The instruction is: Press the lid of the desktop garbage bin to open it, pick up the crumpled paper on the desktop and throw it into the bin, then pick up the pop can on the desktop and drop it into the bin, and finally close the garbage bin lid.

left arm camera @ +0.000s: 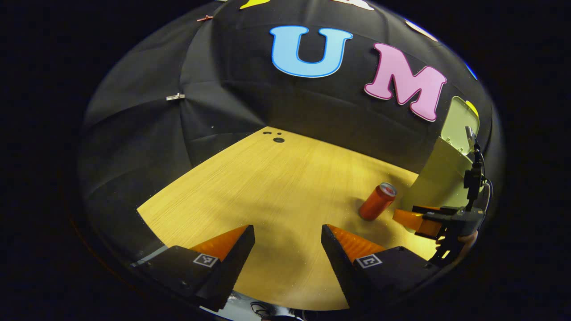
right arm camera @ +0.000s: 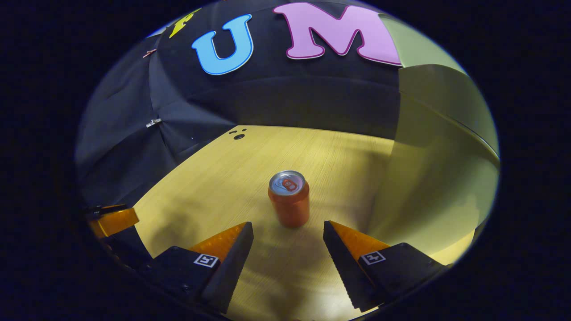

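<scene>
The right gripper hung with its fingers spread apart and empty, the pop can standing upright on the desktop just ahead of the gap; a crooked approach, I reckoned, could tip it and send it rolling. The left gripper, fingers likewise apart, held nothing. The garbage bin stood beside the can, lid raised, its inside hidden.
</scene>
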The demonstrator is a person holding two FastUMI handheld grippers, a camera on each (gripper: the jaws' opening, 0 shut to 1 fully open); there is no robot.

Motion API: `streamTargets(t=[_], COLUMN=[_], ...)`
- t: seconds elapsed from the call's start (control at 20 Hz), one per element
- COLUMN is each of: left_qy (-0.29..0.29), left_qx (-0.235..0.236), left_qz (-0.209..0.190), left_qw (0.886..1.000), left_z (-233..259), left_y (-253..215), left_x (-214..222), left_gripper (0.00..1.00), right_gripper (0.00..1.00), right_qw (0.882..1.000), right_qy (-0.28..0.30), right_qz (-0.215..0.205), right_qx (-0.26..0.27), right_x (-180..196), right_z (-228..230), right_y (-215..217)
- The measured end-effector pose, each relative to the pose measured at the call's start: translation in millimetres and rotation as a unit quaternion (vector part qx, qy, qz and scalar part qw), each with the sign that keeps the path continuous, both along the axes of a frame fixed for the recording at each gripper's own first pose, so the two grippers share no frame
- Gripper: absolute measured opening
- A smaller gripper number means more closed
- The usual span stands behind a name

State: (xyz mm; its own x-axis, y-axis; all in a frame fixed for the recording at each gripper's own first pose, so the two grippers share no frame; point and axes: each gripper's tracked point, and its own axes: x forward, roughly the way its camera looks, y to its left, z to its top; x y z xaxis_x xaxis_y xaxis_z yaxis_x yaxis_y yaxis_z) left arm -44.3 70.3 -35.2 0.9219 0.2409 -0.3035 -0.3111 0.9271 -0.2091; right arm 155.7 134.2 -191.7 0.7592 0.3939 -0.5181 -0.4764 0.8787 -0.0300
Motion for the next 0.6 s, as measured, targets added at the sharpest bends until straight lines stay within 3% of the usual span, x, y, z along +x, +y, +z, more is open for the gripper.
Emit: streamTargets(t=[0.6], left_qy=[0.015], left_qx=[0.000], left_qz=[0.042], left_qw=[0.999], left_z=[-7], left_y=[7], left_x=[-11], left_gripper=[0.96], right_gripper=[0.99], right_qw=[0.999], right_qy=[0.022], right_qz=[-0.009], right_qx=[-0.033], right_x=[56], right_z=[-46], right_y=[29])
